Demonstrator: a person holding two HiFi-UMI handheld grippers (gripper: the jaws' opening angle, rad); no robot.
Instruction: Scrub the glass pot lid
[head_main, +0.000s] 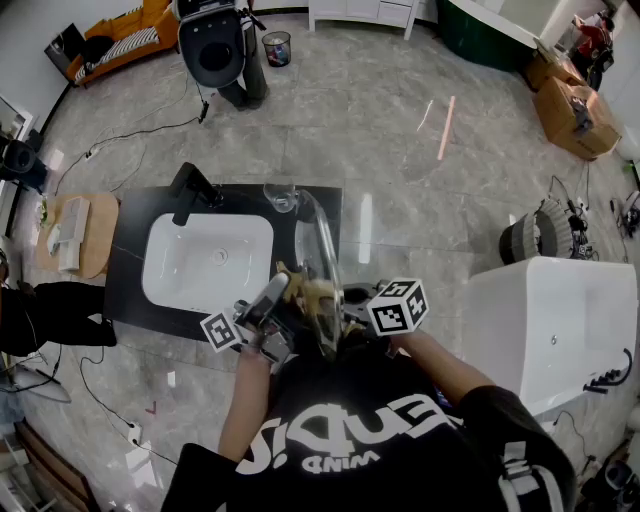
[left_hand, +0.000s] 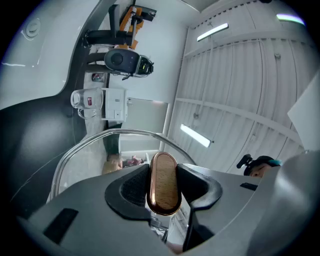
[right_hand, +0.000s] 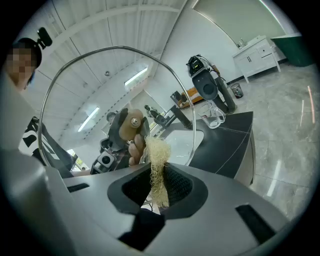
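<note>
Here the glass pot lid (left_hand: 85, 160) stands on edge between both grippers, probably stiff, slick and breakable. Its wooden knob (left_hand: 164, 192) looks the surest hold, and the left gripper (left_hand: 163, 170) clamps it. The right gripper (right_hand: 159, 172) pinches a fibrous scrubber (right_hand: 156, 152) beside the glass. Beyond the fingers, the mug (left_hand: 85, 100) bears a red label, unreadable.

White lettering on the shirt (head_main: 385, 445) is unreadable.

Left claw (left_hand: 162, 187), right claw (right_hand: 159, 182), both clenched.
</note>
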